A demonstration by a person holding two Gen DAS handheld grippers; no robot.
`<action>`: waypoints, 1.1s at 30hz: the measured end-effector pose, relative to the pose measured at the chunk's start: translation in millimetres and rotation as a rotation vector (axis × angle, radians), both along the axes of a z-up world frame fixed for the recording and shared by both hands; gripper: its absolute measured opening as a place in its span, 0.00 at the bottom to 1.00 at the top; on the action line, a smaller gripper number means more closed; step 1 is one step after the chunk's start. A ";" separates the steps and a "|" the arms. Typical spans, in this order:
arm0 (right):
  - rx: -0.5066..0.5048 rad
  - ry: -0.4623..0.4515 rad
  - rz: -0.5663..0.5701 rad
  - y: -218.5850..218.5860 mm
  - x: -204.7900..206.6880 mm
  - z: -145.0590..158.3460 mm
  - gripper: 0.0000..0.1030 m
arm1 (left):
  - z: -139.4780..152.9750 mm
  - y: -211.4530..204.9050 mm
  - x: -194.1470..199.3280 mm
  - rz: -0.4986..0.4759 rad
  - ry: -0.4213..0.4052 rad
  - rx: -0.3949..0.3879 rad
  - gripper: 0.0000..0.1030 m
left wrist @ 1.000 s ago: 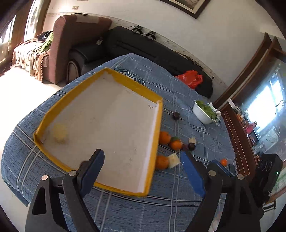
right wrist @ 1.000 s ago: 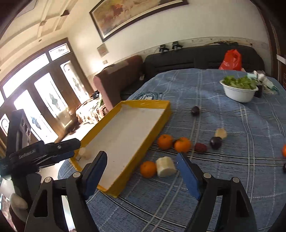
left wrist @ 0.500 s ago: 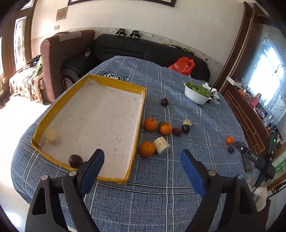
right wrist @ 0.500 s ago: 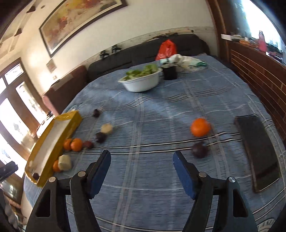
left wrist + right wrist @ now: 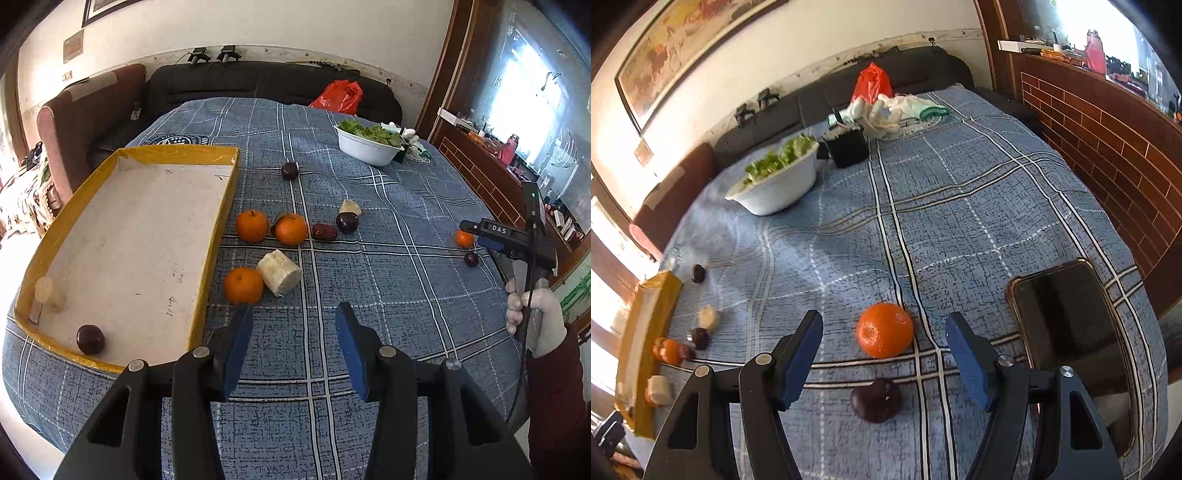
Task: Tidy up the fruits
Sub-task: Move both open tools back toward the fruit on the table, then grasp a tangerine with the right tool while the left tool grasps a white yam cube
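A yellow-rimmed tray (image 5: 221, 206) lies at the left and holds a dark plum (image 5: 90, 339) and a pale chunk (image 5: 50, 293). Beside it lie three oranges (image 5: 243, 285), a white cut piece (image 5: 279, 272), a red date (image 5: 324, 232) and dark plums (image 5: 347, 222). My left gripper (image 5: 294, 345) is open and empty, above the cloth just near of them. My right gripper (image 5: 882, 356) is open and empty, its jaws either side of a lone orange (image 5: 884, 335), with a dark plum (image 5: 876, 399) just below. It also shows in the left wrist view (image 5: 491, 238).
A white bowl of greens (image 5: 775, 181) and a black cup (image 5: 847, 147) stand at the back. A phone (image 5: 1071, 332) lies right of the right gripper near the table edge. Gloves and a bag (image 5: 897, 112) lie at the far end, a sofa behind.
The right gripper has swung from the tray side to the lone orange and plum at the right. The left gripper has turned from over the tray toward the fruit and narrowed its opening.
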State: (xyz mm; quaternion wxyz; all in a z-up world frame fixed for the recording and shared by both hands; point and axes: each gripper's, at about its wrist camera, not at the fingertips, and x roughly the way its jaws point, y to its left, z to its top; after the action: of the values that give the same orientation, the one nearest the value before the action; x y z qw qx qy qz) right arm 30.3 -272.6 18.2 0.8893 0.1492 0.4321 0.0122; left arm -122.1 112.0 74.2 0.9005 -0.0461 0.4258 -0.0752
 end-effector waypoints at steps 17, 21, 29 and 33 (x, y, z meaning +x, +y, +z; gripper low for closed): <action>-0.003 -0.072 0.065 23.8 -8.6 10.9 0.38 | -43.2 -30.3 82.1 -0.036 0.060 0.254 0.49; 0.027 -0.097 0.151 45.6 -20.1 24.7 0.38 | -44.2 -38.1 79.1 -0.071 0.036 0.365 0.37; 0.059 -0.087 0.280 94.9 -34.0 26.8 0.38 | -41.8 -31.5 58.4 -0.143 0.035 0.287 0.36; 0.081 -0.087 0.327 112.2 -43.2 26.6 0.38 | -43.5 -34.1 59.5 -0.128 0.024 0.274 0.37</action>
State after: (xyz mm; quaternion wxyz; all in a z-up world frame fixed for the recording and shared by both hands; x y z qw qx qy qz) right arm -12.9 -160.3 44.9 0.8865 0.1117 0.4110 0.1807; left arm -62.6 77.9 30.7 0.8865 0.1036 0.4451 -0.0732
